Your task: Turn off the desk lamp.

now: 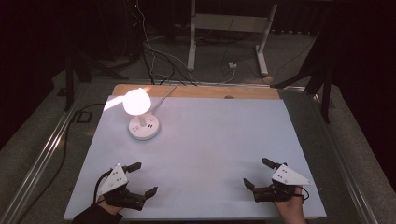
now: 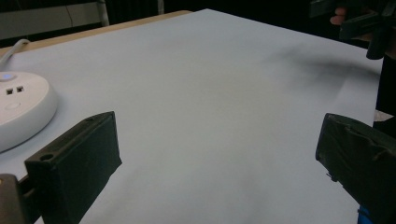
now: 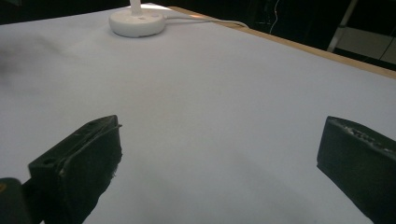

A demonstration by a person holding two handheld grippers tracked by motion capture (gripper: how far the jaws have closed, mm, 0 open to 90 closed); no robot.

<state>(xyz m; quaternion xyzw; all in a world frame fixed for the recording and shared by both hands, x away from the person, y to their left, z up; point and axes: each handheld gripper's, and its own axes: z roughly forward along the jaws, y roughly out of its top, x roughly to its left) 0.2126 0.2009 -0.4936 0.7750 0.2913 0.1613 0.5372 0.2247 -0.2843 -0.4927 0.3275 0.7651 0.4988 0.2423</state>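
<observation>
1. Lamp base (image 1: 144,127) is the thing nearest the claws, and it is approached from the near edge of the desk (image 1: 219,140), where both claws are held low above the pale sheet.
2. Left claw (image 1: 142,179) is seen at the near-left corner with its jaws spread wide and nothing gripped between them; the same wide gap over bare sheet is shown in the left gripper view (image 2: 215,158).
3. Right claw (image 1: 257,173) is seen at the near-right corner, likewise fully parted and empty, with bare sheet shown between its jaws in the right gripper view (image 3: 219,158).
4. Farther out, the round white base is found at the far left of the desk, almost straight ahead of the left claw and well apart from it; in the left gripper view it (image 2: 21,109) lies just left of the left jaw.
5. From the right claw the base (image 3: 137,21) is reached only on a long diagonal across the whole sheet, so the left claw is judged the nearer one.
6. Being round, the base offers no long axis; the stem rises from it to the glowing shade (image 1: 136,101).
7. Farthest off, the white cord (image 1: 164,97) is led away over the wooden back edge of the desk.
</observation>
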